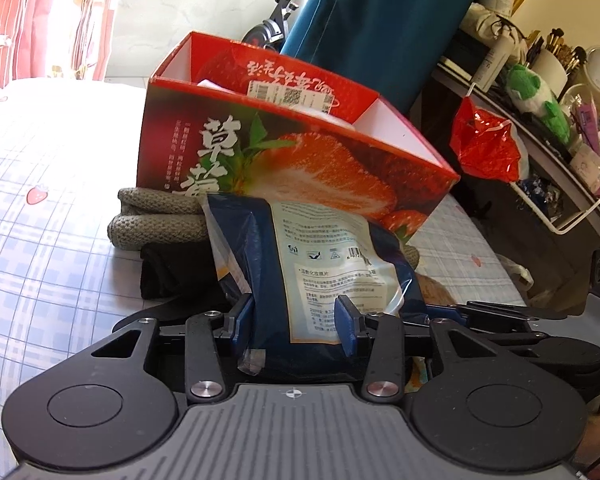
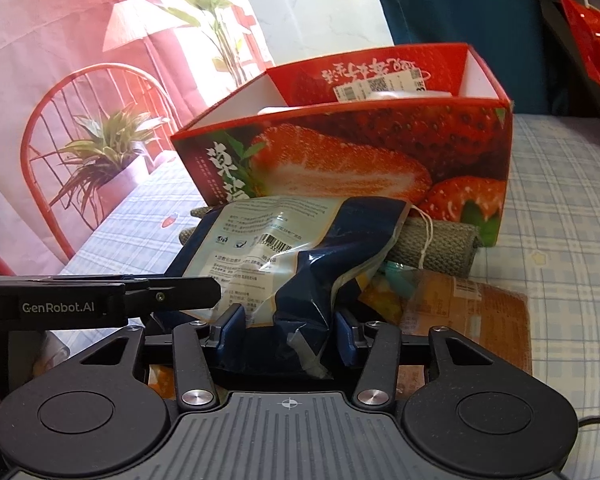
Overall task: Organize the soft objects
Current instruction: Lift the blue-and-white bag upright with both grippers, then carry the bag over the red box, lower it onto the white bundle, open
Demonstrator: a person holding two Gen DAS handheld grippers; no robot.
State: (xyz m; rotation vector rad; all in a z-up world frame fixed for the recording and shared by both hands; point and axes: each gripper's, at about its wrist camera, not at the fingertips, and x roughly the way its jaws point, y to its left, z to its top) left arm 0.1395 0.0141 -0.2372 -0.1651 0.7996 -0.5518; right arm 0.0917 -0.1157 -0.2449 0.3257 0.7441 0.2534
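Observation:
A dark blue and white soft packet (image 1: 316,264) with a barcode is held upright over the bed, in front of the red strawberry box (image 1: 284,148). My left gripper (image 1: 296,324) is shut on its lower part. My right gripper (image 2: 286,330) is shut on the same packet (image 2: 284,256) from the other end. The left gripper's arm (image 2: 100,296) shows at the left of the right wrist view. Grey knitted cloths (image 1: 156,220) and a black folded cloth (image 1: 176,272) lie at the foot of the box (image 2: 360,136).
The bed has a blue checked sheet (image 1: 40,240). A brown flat packet (image 2: 472,312) and a grey knit roll (image 2: 436,248) lie by the box. A red plastic bag (image 1: 484,144) hangs off a cluttered shelf (image 1: 540,112) at the right.

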